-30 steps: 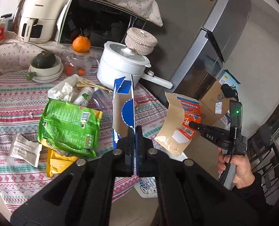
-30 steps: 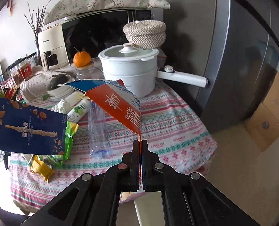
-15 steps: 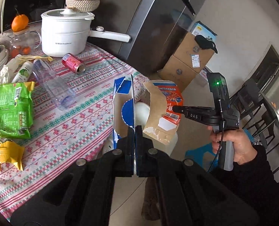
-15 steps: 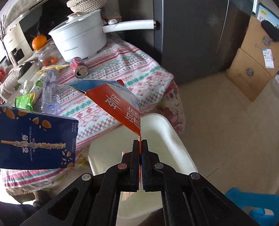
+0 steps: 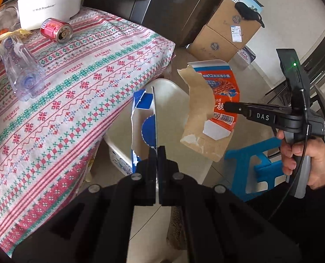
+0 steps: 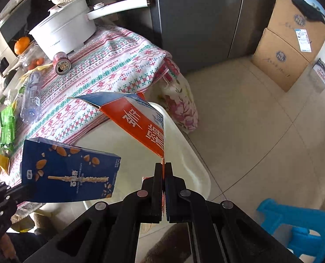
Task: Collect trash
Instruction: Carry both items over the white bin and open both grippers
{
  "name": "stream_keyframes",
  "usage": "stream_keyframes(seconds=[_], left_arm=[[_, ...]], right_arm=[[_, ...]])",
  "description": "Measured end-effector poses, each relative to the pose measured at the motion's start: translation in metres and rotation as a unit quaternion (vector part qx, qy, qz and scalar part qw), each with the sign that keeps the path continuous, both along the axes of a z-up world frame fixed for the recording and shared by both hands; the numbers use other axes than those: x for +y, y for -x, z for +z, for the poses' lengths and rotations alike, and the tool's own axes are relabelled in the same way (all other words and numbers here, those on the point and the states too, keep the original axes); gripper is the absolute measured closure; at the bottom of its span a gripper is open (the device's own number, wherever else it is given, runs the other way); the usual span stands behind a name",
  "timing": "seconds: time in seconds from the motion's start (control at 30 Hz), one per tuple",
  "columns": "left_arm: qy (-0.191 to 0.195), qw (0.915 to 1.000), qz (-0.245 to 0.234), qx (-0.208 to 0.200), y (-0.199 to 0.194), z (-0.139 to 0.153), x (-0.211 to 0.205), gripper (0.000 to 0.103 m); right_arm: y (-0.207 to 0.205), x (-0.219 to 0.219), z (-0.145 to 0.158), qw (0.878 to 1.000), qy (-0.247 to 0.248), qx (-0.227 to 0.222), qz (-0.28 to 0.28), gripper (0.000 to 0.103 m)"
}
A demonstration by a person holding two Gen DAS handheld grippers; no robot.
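Observation:
My left gripper (image 5: pixel 156 153) is shut on a flattened blue snack box (image 5: pixel 143 118), which shows edge-on here and face-on in the right wrist view (image 6: pixel 70 173). My right gripper (image 6: pixel 164 166) is shut on a torn orange-red carton (image 6: pixel 140 122); the left wrist view shows that carton (image 5: pixel 217 107) pinched at its right side by the right gripper (image 5: pixel 226 107). Both items hang above a white bin (image 6: pixel 184 153) that stands on the floor beside the table, partly hidden by them. The left gripper (image 6: pixel 15 191) enters at the lower left edge.
The table's patterned cloth (image 5: pixel 79 83) carries a red can (image 5: pixel 56 30), a clear plastic bottle (image 5: pixel 22 70), a white pot (image 5: pixel 48 0) and green wrappers (image 6: pixel 8 127). A dark fridge (image 6: pixel 197 17), cardboard boxes (image 6: pixel 289 43) and a blue stool (image 6: pixel 294 225) stand on the tiled floor.
Both grippers have swung off the tabletop to the right and sunk toward the floor, carrying the blue box and the orange carton over the white bin. Both stayed shut.

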State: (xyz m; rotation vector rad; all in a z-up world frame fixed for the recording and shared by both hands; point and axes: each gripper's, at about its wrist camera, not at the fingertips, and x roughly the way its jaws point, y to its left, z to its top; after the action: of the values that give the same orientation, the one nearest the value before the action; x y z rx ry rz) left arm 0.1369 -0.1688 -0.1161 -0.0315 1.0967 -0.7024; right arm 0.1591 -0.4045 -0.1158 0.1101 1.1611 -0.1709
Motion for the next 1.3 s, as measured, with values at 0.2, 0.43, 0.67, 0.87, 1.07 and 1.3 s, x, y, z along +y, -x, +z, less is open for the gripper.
stream_keyframes(seconds=[0.2, 0.43, 0.67, 0.87, 1.07, 1.3], left_arm=[[-0.016, 0.9998, 0.008, -0.007, -0.007, -0.005, -0.003, 0.082], [-0.058, 0.9969, 0.025, -0.048, -0.005, 0.015, 0.016, 0.049], [-0.094, 0.9913, 0.058, -0.072, -0.007, 0.031, 0.051, 0.029], [-0.092, 0.9898, 0.085, -0.067, -0.010, 0.038, 0.082, 0.024], [-0.091, 0.9878, 0.105, -0.071, -0.011, 0.044, 0.102, 0.023], [-0.094, 0.9857, 0.115, -0.079, -0.007, 0.051, 0.116, 0.023]], right_arm=[[0.000, -0.004, -0.008, 1.000, -0.002, 0.013, -0.002, 0.101], [-0.004, -0.004, -0.017, 0.999, -0.019, 0.029, -0.002, 0.101], [-0.011, 0.005, -0.033, 0.997, -0.056, 0.057, 0.006, 0.101], [-0.018, 0.008, -0.039, 0.992, -0.109, 0.063, -0.008, 0.100], [-0.026, 0.011, -0.052, 0.985, -0.149, 0.083, -0.023, 0.100], [-0.026, -0.001, -0.059, 0.983, -0.141, 0.105, -0.056, 0.059]])
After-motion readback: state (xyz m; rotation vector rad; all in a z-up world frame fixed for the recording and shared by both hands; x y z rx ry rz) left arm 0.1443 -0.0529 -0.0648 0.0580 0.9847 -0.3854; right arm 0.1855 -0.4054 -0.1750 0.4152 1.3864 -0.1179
